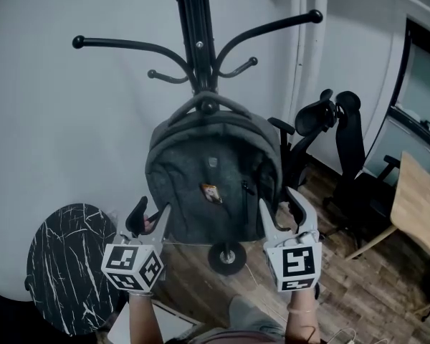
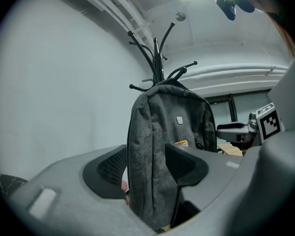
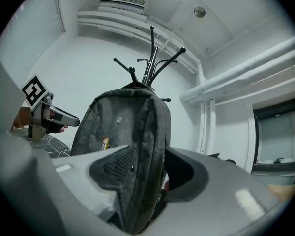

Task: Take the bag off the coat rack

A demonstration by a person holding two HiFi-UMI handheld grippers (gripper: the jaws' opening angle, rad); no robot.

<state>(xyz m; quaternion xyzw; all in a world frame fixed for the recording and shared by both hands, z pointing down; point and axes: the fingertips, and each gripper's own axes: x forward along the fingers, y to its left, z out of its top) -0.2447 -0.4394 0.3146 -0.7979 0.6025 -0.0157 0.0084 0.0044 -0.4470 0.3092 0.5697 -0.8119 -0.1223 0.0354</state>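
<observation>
head view: both forearms reach out level, left hand-held gripper and right hand-held gripper released, flanking the bottom corners of the bag, which hangs on the coat rack. only the gripper views show its side edges between the spread jaws, unpinched.

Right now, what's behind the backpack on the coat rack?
The backpack covers the coat rack's lower pole; only its hooks above and round base below show. A white wall stands behind, and a black office chair peeks out at the right.
</observation>
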